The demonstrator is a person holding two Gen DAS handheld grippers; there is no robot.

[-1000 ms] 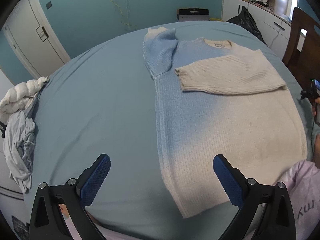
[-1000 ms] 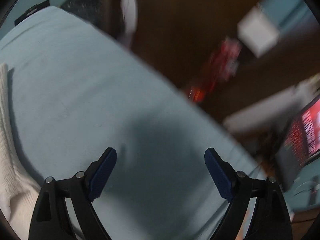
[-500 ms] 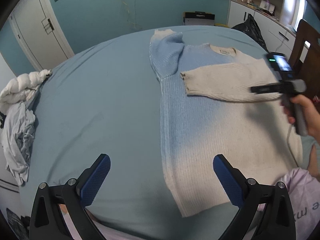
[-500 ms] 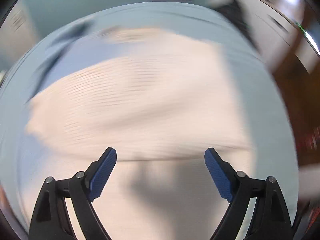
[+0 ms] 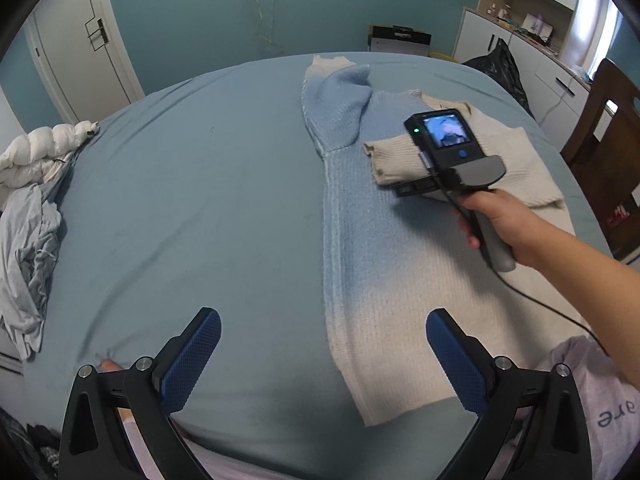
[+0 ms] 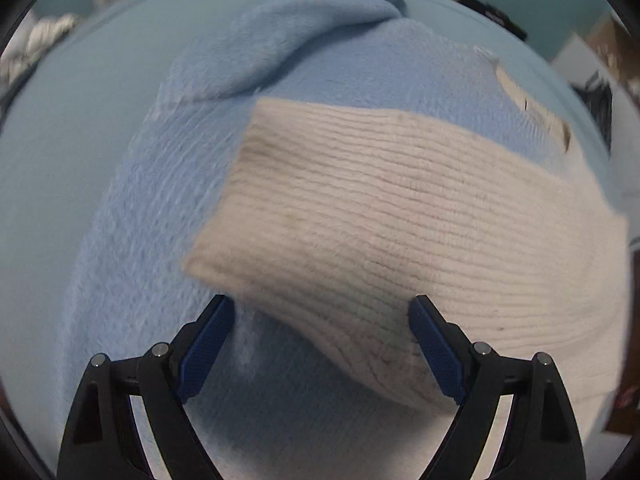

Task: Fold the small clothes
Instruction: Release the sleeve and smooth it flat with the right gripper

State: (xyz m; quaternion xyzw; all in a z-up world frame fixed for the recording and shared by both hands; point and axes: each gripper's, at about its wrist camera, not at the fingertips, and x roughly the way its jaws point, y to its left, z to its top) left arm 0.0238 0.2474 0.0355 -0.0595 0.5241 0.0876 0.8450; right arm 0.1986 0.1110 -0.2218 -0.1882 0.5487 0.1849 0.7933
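Left wrist view: left gripper point(image 5: 320, 354) wide open, nothing between the jaws, hanging over the near edge of the bed point(image 5: 192, 200). The sweater point(image 5: 384, 264) lies flat on the sheet, right of centre — blue fading to cream, hem nearest the camera, collar at the far end. Cream sleeve point(image 5: 472, 160) is folded across the chest; the blue sleeve point(image 5: 340, 100) is bent up past the shoulder toward the far edge. The right hand point(image 5: 496, 216) holds the second tool above the cream sleeve; its fingers are hidden behind the body from here. Pile of pale clothes point(image 5: 28, 224) at the left edge, wooden chair point(image 5: 600, 140) far right.

Right wrist view, somewhat blurred: right gripper point(image 6: 320, 354) open, jaws straddling the cuff end of the cream sleeve point(image 6: 400, 220), no contact I can confirm. Blue sleeve point(image 6: 288, 28) above it, collar label point(image 6: 524, 100) upper right.

Handling, my read: chunky rib knit — soft, limp, fairly light, grippy not slippery, will sag and stretch if lifted by one point. Best holds look like the ribbed cuff for the sleeve, and the hem corners or shoulder seams for the body fold, pinching through both layers.
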